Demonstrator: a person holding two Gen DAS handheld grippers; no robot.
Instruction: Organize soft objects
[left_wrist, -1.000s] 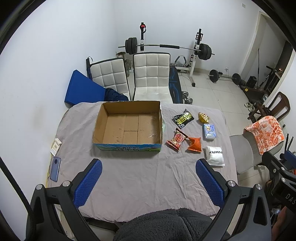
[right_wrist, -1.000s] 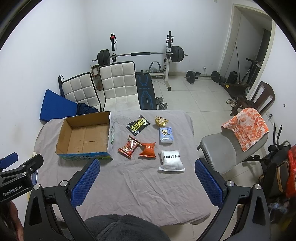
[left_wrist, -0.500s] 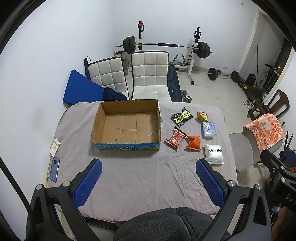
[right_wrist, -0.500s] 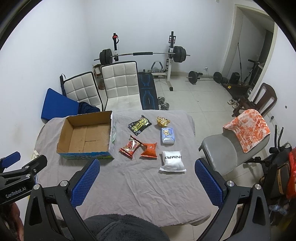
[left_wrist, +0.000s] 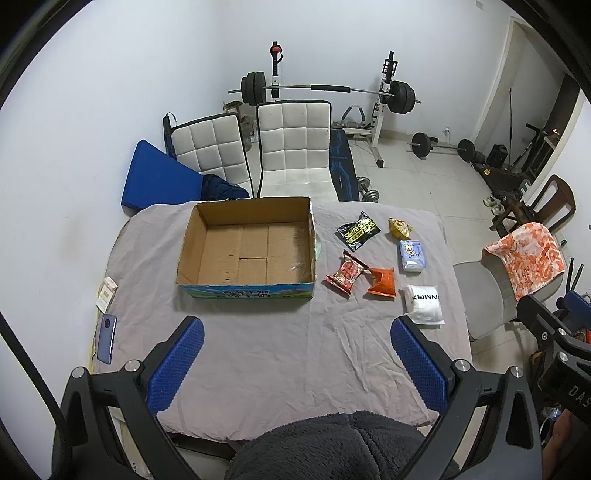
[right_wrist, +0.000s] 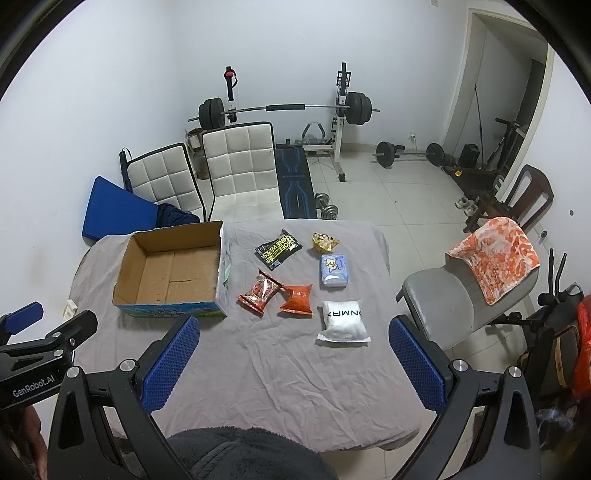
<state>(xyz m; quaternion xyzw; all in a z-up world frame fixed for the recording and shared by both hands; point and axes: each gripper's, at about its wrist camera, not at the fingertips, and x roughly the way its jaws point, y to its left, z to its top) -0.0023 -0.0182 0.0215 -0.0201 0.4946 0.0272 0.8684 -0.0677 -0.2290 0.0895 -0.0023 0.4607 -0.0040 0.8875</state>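
Observation:
An empty open cardboard box (left_wrist: 247, 254) (right_wrist: 170, 273) stands on the grey-clothed table (left_wrist: 266, 350). To its right lie several soft packets: a black one (left_wrist: 357, 230), a yellow one (left_wrist: 399, 228), a light blue one (left_wrist: 412, 255), a red one (left_wrist: 346, 272), an orange one (left_wrist: 383, 281) and a white one (left_wrist: 424, 304) (right_wrist: 343, 320). My left gripper (left_wrist: 295, 360) is open and empty, held high above the table's near edge. My right gripper (right_wrist: 291, 360) is open and empty, likewise high above the near edge.
A phone (left_wrist: 106, 338) and a small white box (left_wrist: 107, 291) lie at the table's left edge. Two white chairs (left_wrist: 291, 147) stand behind the table, a grey chair with an orange cloth (left_wrist: 524, 262) to its right. Gym weights (left_wrist: 325, 90) stand at the back wall.
Both views have shifted slightly; the table and objects sit a little lower in the frames. No object has moved and both grippers stay open.

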